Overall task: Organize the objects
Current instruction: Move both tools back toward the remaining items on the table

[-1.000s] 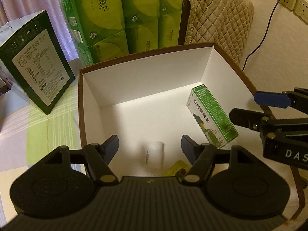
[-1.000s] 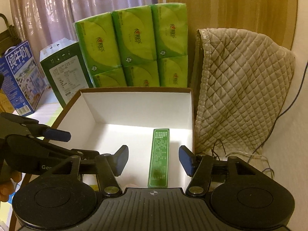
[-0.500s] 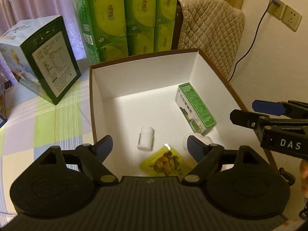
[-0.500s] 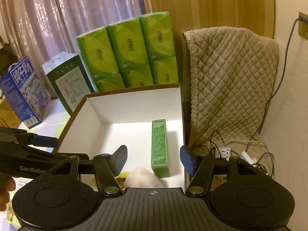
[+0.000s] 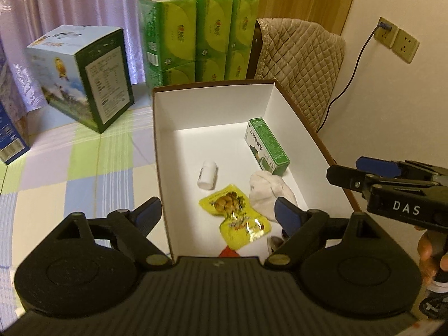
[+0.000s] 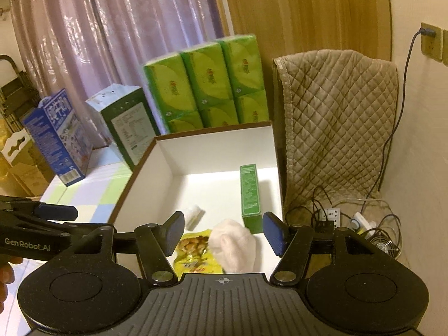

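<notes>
A white-lined cardboard box (image 5: 212, 106) (image 6: 218, 151) with brown edges holds a green carton (image 5: 267, 145) (image 6: 250, 193), a small white bottle (image 5: 207, 174) (image 6: 194, 215), a yellow snack pouch (image 5: 235, 215) (image 6: 196, 257) and a white cloth (image 5: 270, 193) (image 6: 233, 247). My left gripper (image 5: 217, 211) is open above the box's near end, nothing between its fingers. My right gripper (image 6: 224, 232) is open too, raised over the near right part of the box; it also shows at the right of the left wrist view (image 5: 364, 168).
Stacked green tissue packs (image 5: 198, 36) (image 6: 207, 84) stand behind the box. A dark green carton (image 5: 84, 75) (image 6: 126, 123) and a blue milk carton (image 6: 58, 134) sit left on the checked tablecloth (image 5: 84, 173). A quilted chair (image 6: 336, 123) and cables (image 6: 350, 218) are right.
Both grippers have pulled back and up from the box, so more of its contents show. Both stay open and empty.
</notes>
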`<action>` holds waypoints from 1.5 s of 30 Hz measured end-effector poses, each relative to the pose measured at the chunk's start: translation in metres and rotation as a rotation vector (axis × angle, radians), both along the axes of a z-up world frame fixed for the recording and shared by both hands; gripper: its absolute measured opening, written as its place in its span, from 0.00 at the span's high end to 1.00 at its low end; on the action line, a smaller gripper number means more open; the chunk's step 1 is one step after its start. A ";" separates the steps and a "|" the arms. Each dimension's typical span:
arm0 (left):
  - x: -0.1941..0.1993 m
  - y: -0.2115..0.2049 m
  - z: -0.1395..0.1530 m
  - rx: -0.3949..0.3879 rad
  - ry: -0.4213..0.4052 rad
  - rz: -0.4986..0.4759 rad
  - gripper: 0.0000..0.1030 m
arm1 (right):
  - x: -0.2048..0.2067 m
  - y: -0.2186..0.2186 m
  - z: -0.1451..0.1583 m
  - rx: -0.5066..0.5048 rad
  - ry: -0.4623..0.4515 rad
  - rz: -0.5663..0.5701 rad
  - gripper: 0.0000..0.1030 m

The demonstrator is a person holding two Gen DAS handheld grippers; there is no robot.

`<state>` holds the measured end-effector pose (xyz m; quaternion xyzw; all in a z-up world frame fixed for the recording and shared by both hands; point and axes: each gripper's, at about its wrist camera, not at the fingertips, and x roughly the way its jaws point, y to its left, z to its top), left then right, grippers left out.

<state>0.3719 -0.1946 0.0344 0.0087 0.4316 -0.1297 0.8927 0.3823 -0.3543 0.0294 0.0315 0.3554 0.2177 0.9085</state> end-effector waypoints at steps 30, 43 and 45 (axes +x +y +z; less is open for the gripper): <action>-0.133 0.117 0.013 -0.041 0.007 0.173 0.16 | -0.124 0.072 0.000 0.030 0.055 0.187 0.41; -0.177 0.183 -0.011 -0.031 0.080 0.308 0.16 | -0.154 0.138 -0.031 -0.006 0.136 0.339 0.41; -0.183 0.193 -0.014 -0.032 0.092 0.327 0.16 | -0.157 0.147 -0.036 -0.016 0.146 0.357 0.41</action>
